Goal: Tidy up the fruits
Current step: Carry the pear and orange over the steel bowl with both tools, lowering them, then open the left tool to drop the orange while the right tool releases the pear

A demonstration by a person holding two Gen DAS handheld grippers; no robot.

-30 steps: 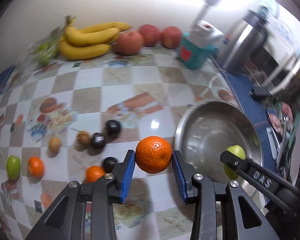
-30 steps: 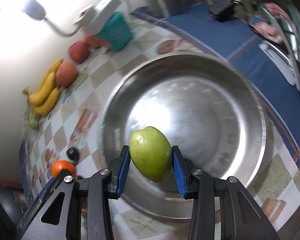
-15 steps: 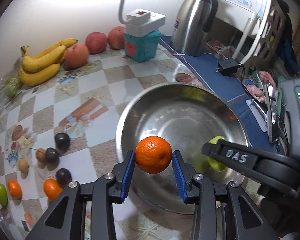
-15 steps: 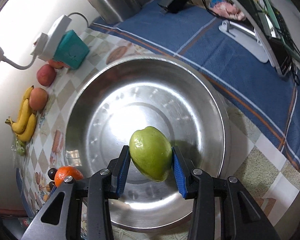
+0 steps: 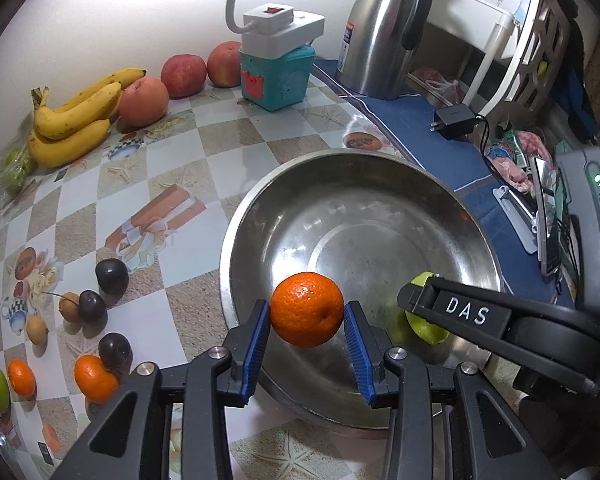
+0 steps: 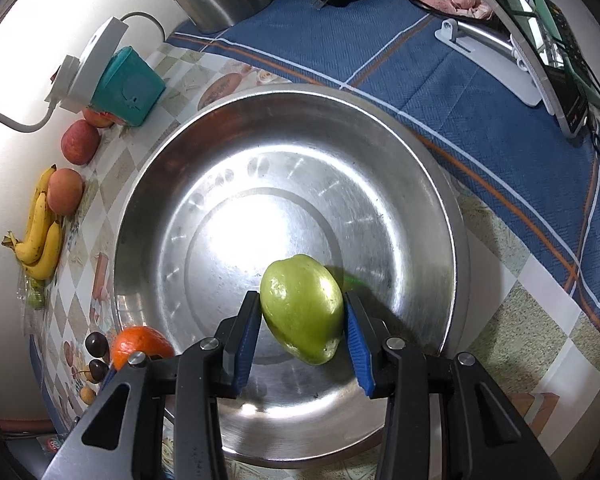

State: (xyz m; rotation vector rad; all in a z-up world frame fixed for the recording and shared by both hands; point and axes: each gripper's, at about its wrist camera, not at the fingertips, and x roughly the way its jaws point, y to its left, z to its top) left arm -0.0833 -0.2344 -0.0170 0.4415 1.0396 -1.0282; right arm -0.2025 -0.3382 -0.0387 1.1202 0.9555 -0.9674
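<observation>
From the left wrist, the left claw (image 5: 307, 326) is narrowed onto an orange (image 5: 307, 309), its blue pads pressed against both sides, holding the fruit in the air over the near rim of the steel bowl (image 5: 260, 216). The bowl holds nothing of its own yet, so this looks like the carry before a drop. The right claw (image 5: 410, 304) reaches in from the right above the bowl with a green fruit (image 5: 424, 322) in it, mostly hidden by its black finger. On the checkered counter (image 5: 172, 160) wait more fruits, probably kept loose for sorting: two oranges, one green fruit, three dark plums (image 5: 111, 276) and two small brown fruits at the near left. Against the wall lie three bananas (image 5: 76, 120), three red apples (image 5: 182, 76) and a bag of greenish fruit I cannot count. A steel kettle (image 5: 384, 36) and a teal box (image 5: 276, 76) stand behind.

From the right wrist, the right claw (image 6: 303, 330) is closed to the width of the green fruit (image 6: 302, 314), pads on both flanks, holding it low over the bowl's (image 6: 440, 184) floor, near the front. Pointing steeply down suits a gentle release there. The left claw's orange (image 6: 138, 344) peeks in at the bowl's left edge. Bananas and apples line the wall at left; only parts show, so counts here are unsure.
</observation>
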